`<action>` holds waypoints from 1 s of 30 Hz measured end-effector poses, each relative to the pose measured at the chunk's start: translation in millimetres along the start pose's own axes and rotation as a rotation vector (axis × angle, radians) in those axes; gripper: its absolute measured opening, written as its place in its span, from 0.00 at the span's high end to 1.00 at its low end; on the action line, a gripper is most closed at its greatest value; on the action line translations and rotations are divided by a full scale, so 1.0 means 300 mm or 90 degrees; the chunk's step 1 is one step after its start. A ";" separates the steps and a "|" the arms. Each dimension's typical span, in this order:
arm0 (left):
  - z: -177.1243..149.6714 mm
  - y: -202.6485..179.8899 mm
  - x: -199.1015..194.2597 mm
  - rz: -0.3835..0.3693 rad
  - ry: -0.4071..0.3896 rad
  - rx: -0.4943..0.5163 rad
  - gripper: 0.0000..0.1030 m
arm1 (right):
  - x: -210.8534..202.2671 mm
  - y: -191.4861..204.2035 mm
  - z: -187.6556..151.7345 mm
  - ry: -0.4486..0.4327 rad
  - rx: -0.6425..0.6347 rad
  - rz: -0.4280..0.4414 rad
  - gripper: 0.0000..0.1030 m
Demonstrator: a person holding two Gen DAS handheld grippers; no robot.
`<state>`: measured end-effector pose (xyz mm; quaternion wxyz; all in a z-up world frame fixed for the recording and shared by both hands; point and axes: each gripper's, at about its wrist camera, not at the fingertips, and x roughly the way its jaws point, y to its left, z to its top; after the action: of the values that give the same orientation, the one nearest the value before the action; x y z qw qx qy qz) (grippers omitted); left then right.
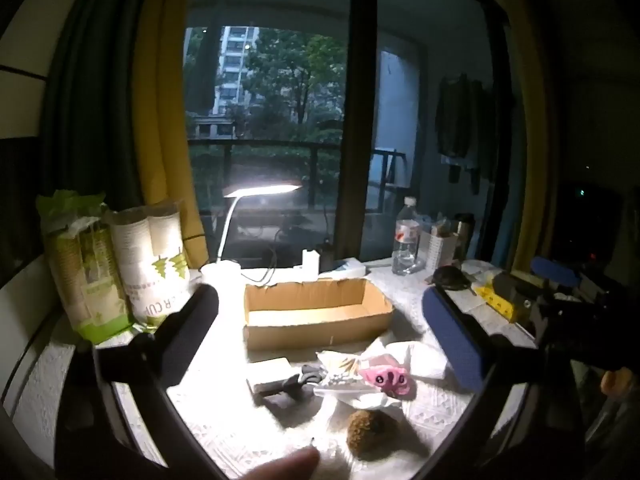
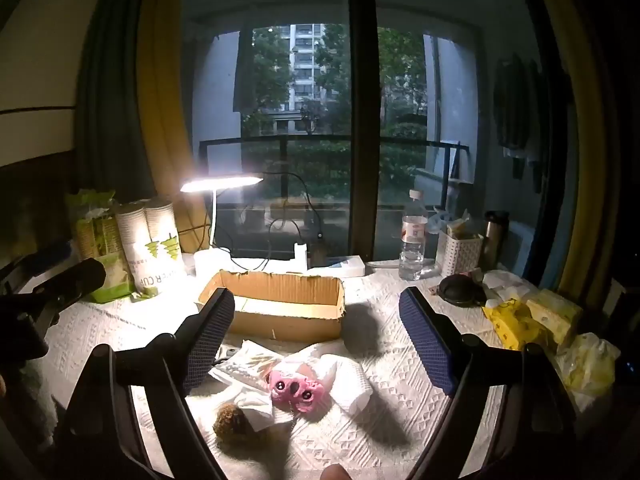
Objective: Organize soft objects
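Observation:
An open, empty cardboard box stands mid-table. In front of it lies a pile: a pink soft toy, a brown fuzzy ball, a white folded cloth, a plastic bag of cotton swabs and a dark grey piece. My left gripper is open and empty above the pile. My right gripper is open and empty above the pile; it shows at the right edge of the left wrist view.
Paper cup sleeves stand at the left. A lit desk lamp, water bottle, white basket, black round object and yellow packets line the back and right. A white block lies near the pile.

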<state>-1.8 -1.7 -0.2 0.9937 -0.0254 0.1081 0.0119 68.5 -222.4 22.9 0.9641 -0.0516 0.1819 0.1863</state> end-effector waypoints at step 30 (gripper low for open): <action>-0.002 0.030 0.028 -0.016 0.042 -0.048 0.00 | 0.015 0.001 -0.004 0.005 -0.006 -0.001 0.16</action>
<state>5.8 7.4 -3.2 0.9881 -0.0644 0.1395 0.0023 71.8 -220.7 20.0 0.9633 -0.0572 0.1849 0.1863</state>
